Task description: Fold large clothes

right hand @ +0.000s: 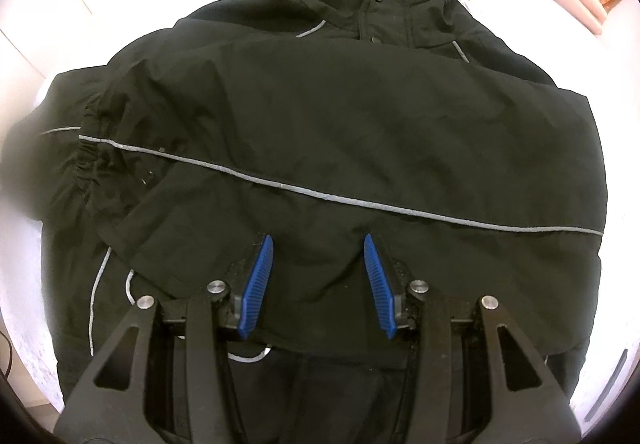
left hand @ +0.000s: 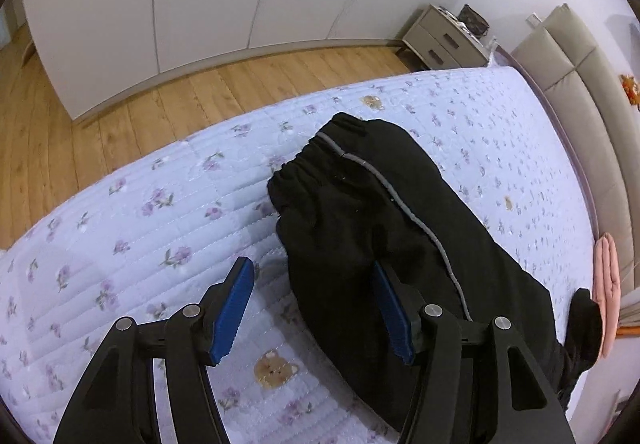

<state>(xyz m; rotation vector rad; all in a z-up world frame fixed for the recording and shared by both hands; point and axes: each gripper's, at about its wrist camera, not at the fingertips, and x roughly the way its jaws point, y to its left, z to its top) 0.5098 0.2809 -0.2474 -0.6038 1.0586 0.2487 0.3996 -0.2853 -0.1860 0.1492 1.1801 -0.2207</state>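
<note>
Here, the black jacket (right hand: 320,116) lay spread on the floral-quilted bed (left hand: 132,228), one sleeve (right hand: 248,148) folded across its front. The left hand-held gripper (left hand: 312,308) hung with jaws apart, empty, at the cuff's edge; the right hand-held gripper (right hand: 319,280) stood parted over the hem, gripping nothing.

Light: left wrist view evenly lit, soft, no hard shadows.
Exposure: right wrist view blows the bedspread (right hand: 24,236) out to white; black jacket (right hand: 320,116) keeps its creases.
Edges: strong fisheye bending, dark corners in both.
Blur: bedspread perhaps soft at the right wrist view's left rim.
</note>
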